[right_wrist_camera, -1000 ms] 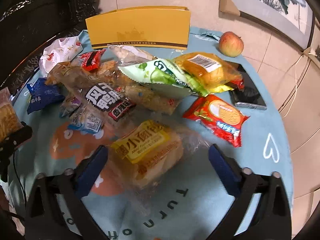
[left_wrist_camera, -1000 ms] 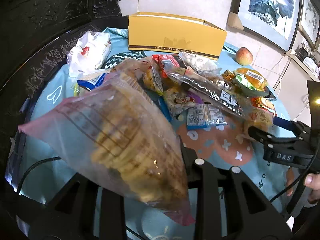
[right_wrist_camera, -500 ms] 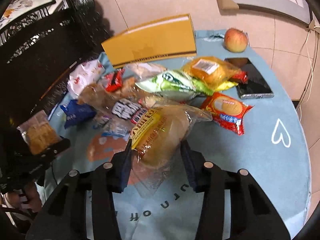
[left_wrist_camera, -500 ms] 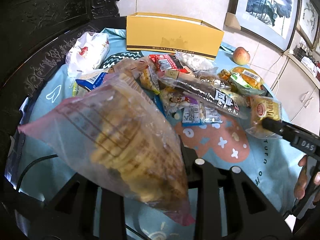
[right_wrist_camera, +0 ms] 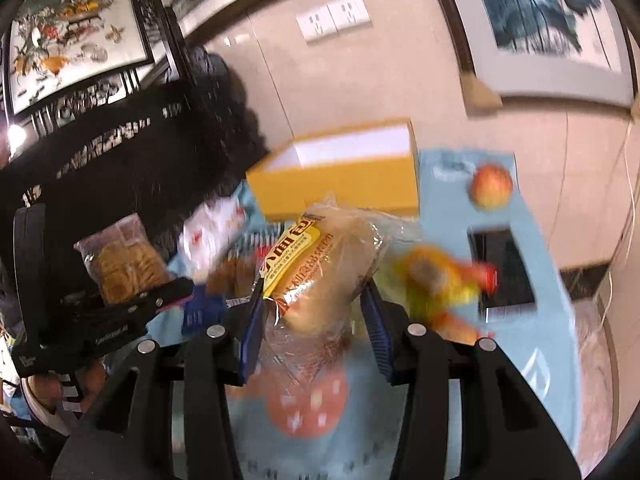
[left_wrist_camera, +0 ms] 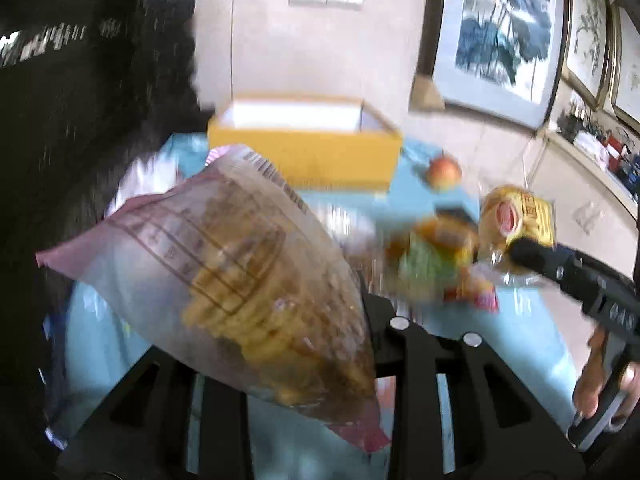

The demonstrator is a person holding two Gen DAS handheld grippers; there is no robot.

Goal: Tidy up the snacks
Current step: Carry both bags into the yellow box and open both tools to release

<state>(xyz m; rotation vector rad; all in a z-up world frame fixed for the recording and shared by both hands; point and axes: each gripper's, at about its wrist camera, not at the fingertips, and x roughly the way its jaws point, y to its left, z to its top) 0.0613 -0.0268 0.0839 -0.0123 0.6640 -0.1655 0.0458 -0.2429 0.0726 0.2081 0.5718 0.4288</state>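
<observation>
The left gripper (left_wrist_camera: 320, 364) has its fingers squeezed tight on a clear bag of biscuits (left_wrist_camera: 224, 280), held up above the blue tabletop (left_wrist_camera: 524, 344). The right gripper (right_wrist_camera: 316, 312) has its fingers clamped on a bread pack (right_wrist_camera: 320, 264), also lifted off the tabletop. Behind both sits an open yellow box (right_wrist_camera: 340, 172), with an apple (right_wrist_camera: 491, 186) beside it.

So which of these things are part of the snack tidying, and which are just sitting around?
Part of the job:
- biscuit bag, held in the left gripper
- bread packet, held in the right gripper
- yellow box, open
- loose snack packets on the table

Just lying about:
- apple
- phone
- framed pictures
</observation>
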